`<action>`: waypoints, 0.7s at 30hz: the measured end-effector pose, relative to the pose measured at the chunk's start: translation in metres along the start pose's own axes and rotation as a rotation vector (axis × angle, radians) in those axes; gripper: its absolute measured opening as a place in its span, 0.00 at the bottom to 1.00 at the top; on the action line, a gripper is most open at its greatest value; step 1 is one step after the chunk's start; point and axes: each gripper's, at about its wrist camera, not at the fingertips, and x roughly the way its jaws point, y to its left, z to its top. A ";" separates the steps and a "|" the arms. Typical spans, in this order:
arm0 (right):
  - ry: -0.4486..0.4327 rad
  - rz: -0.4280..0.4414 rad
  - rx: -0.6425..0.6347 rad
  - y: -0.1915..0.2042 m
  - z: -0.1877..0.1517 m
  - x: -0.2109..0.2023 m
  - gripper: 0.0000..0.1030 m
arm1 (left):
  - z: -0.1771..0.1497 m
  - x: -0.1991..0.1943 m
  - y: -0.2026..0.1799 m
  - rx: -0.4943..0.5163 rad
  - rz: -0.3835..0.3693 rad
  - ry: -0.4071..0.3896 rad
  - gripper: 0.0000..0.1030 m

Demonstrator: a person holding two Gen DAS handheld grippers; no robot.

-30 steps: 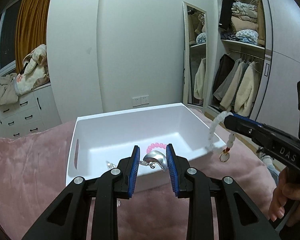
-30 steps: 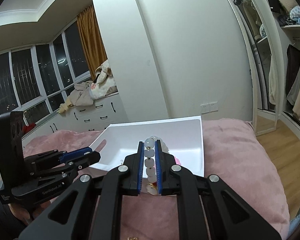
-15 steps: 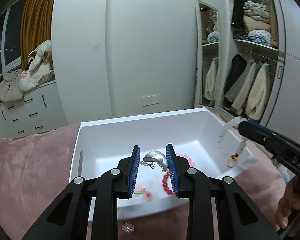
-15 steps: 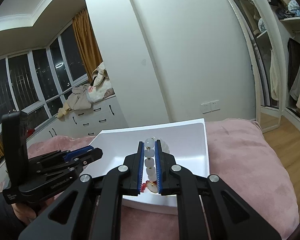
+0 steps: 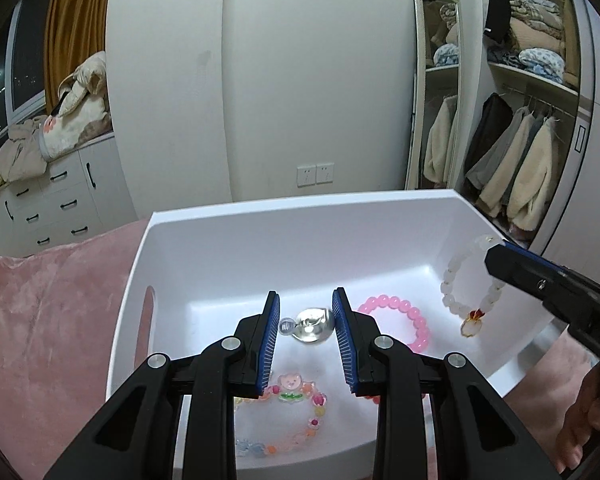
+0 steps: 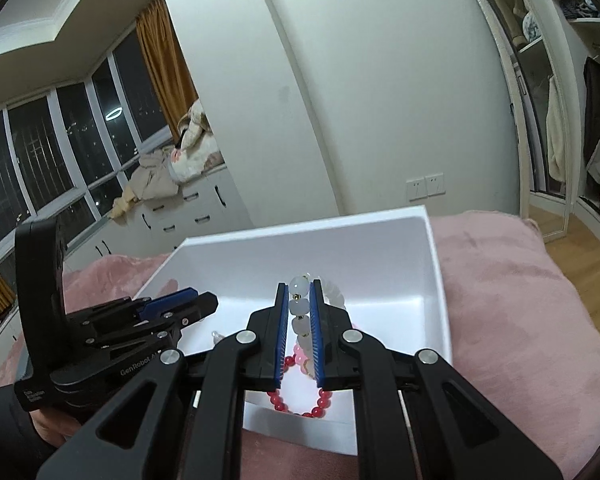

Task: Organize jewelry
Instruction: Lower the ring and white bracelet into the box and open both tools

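Note:
A white storage box (image 5: pixel 300 208) (image 6: pixel 432 272) sits on a pink plush blanket. My left gripper (image 5: pixel 305 324) is open above the box. A silver earring (image 5: pixel 310 324) shows between its fingers, apart from both, over the box floor. My right gripper (image 6: pixel 299 320) is shut on a white bead bracelet (image 6: pixel 299 304) with a gold charm. It hangs over the box's right side in the left wrist view (image 5: pixel 460 280). A pink bead bracelet (image 5: pixel 400 320), a colourful charm bracelet (image 5: pixel 296 412) and a red bead bracelet (image 6: pixel 300 404) lie in the box.
The pink blanket (image 5: pixel 48 320) (image 6: pixel 520 300) surrounds the box. White drawers (image 5: pixel 56 200) stand at the left. A mirror (image 5: pixel 436 80) and an open wardrobe (image 5: pixel 532 120) with coats stand at the right.
My left gripper has opened and the silver earring has left its fingers and dropped toward the box floor. Both grippers have moved forward over the box. The right still holds the white bracelet.

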 end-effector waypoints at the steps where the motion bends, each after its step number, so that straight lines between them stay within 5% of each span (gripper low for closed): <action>1: 0.008 -0.003 -0.004 0.001 -0.001 0.003 0.11 | 0.000 0.002 0.001 -0.003 0.002 0.003 0.31; 14: 0.022 -0.003 0.013 0.000 0.000 0.013 0.13 | -0.008 0.003 0.003 -0.020 -0.017 0.026 0.32; 19: -0.033 -0.003 0.032 -0.002 0.000 0.005 0.44 | -0.007 -0.007 0.001 -0.016 -0.017 0.015 0.42; 21: -0.060 -0.008 0.033 -0.001 0.000 0.000 0.71 | -0.007 -0.015 0.003 -0.015 -0.014 -0.001 0.54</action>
